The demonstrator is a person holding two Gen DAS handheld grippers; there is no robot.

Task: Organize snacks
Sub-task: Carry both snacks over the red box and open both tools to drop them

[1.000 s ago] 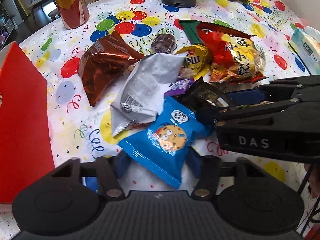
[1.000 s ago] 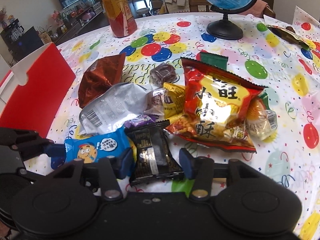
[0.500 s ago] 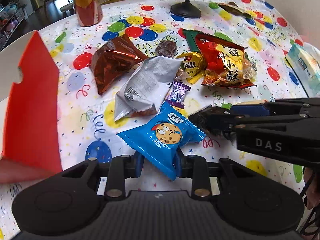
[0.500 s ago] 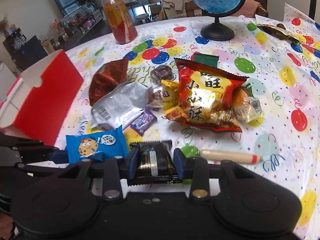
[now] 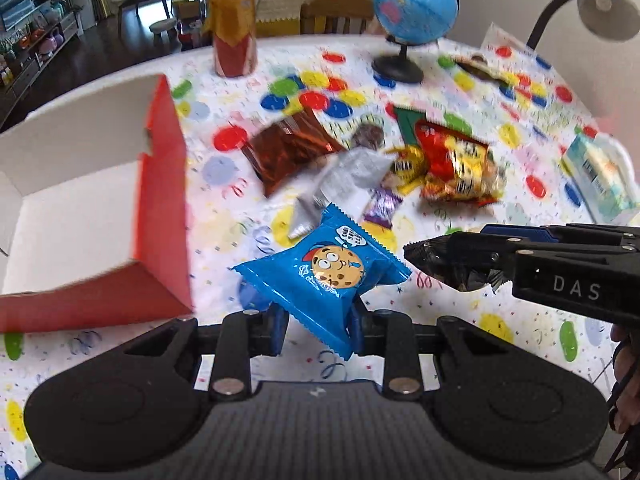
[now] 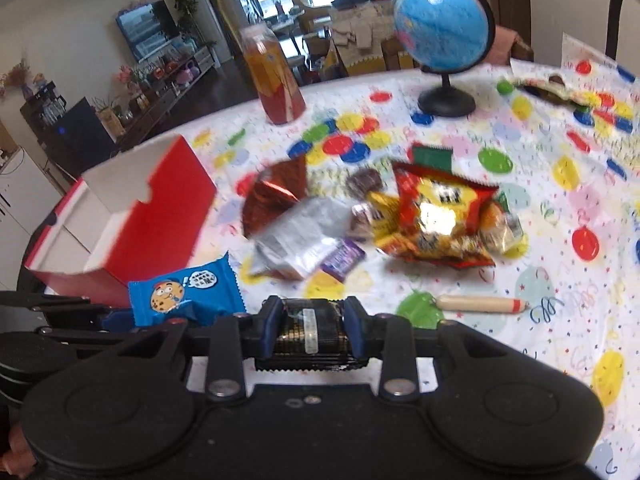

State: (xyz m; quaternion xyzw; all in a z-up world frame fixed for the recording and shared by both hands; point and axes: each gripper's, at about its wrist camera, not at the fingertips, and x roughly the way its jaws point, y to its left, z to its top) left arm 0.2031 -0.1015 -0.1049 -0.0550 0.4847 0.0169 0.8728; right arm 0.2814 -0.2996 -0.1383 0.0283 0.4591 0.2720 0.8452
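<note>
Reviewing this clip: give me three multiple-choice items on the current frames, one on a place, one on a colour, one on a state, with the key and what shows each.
1. Where is the red box relative to the snack pile, in the left wrist view?
A. left of it
B. right of it
C. beyond the globe

2. What colour is the cookie packet?
A. green
B. blue
C. silver

3. What is the right hand-held gripper doing?
A. open, empty
B. shut on the black packet
C. shut on the bottle

Key: 1 A, the box stands at the left edge. 2 B, a blue wrapper in the left hand-held gripper. 3 B, both fingers press the packet's sides.
</note>
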